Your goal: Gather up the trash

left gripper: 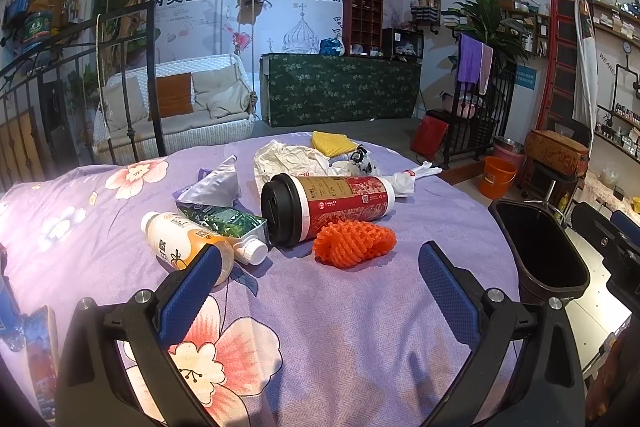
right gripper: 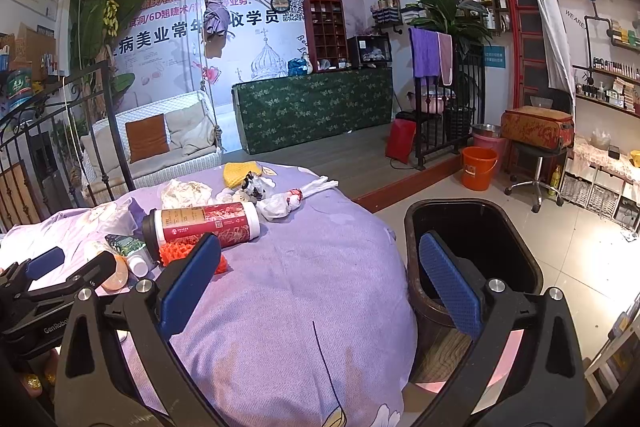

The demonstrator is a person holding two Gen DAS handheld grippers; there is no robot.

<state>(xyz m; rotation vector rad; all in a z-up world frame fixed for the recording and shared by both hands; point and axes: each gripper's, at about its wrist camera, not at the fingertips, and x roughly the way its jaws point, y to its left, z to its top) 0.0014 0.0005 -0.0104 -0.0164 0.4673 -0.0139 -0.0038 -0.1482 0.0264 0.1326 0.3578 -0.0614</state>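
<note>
Trash lies on a purple flowered bed cover [left gripper: 320,327]: a red paper cup with a black lid [left gripper: 326,205] on its side, an orange foam net [left gripper: 354,243], a juice bottle [left gripper: 184,241], a green carton [left gripper: 226,223], a silver bag [left gripper: 218,183], crumpled white paper [left gripper: 288,157], a yellow net [left gripper: 332,142] and a tied white bag [left gripper: 412,177]. A black trash bin [left gripper: 540,247] stands right of the bed. My left gripper [left gripper: 320,271] is open and empty, just short of the orange net. My right gripper [right gripper: 320,267] is open and empty, over the bed edge beside the bin [right gripper: 476,247].
A black metal bed frame [left gripper: 128,75] rises at the left. An orange bucket [right gripper: 478,167], a stool [right gripper: 534,163] and shelves stand on the tiled floor to the right. The left gripper [right gripper: 44,267] shows at the left of the right wrist view.
</note>
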